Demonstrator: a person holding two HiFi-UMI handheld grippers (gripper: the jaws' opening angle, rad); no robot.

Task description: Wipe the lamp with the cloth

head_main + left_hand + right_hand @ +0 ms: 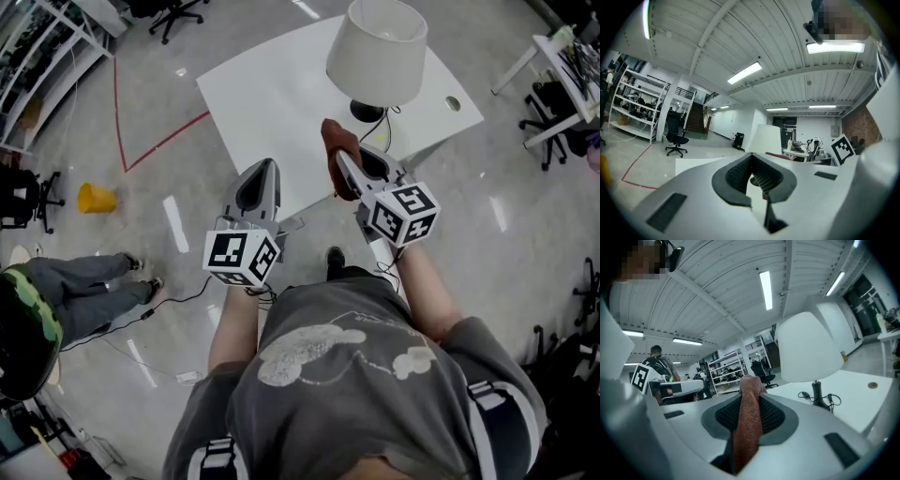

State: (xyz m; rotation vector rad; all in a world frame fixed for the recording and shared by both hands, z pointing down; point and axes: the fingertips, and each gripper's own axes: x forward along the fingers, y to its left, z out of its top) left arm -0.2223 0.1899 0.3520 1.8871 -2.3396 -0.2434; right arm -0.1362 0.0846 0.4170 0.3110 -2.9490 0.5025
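Jaws on right gripper [749, 398] clamp nubbly rust-red cloth [747, 430] — on left gripper [757, 172], together.

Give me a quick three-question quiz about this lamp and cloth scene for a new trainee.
1. True or false: the left gripper holds the cloth.
2. Where does the lamp stand? A: on the floor. B: on the white table. C: on a shelf.
3. Short answer: is the cloth touching the lamp?

Key
1. False. The right gripper is shut on the cloth; the left gripper's jaws are together with nothing between them.
2. B.
3. No. In the right gripper view the lamp stands apart, beyond the cloth.
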